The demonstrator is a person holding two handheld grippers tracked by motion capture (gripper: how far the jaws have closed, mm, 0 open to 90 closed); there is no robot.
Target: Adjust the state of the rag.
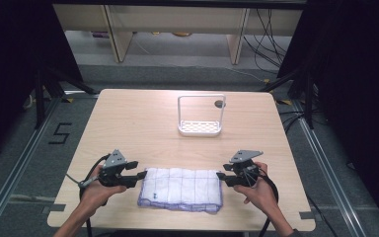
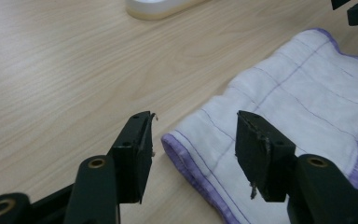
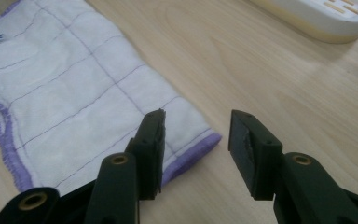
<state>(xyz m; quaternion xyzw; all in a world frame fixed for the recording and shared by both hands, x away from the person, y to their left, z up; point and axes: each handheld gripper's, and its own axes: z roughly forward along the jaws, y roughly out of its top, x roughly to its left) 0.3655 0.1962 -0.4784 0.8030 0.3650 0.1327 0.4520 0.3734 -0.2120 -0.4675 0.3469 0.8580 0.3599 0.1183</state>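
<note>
White rack (image 1: pixel 200 127) beyond folded cloth (image 1: pixel 182 188)

My surface (image 1: pixel 128 123) is pale wood on a grey floor (image 1: pixel 177 74). Black curtains (image 1: pixel 355 74) hang at both sides, light wooden furniture legs (image 1: pixel 121 34) stand beyond, and cables (image 1: pixel 269 39) trail across the floor.

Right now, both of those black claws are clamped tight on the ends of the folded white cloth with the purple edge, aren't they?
Not quite. The left gripper and the right gripper do sit at the two ends of the folded white cloth with the purple edge, but they are open, not clamped. Each gripper view shows its jaws standing apart above the cloth's corner, pressing on nothing.
</note>
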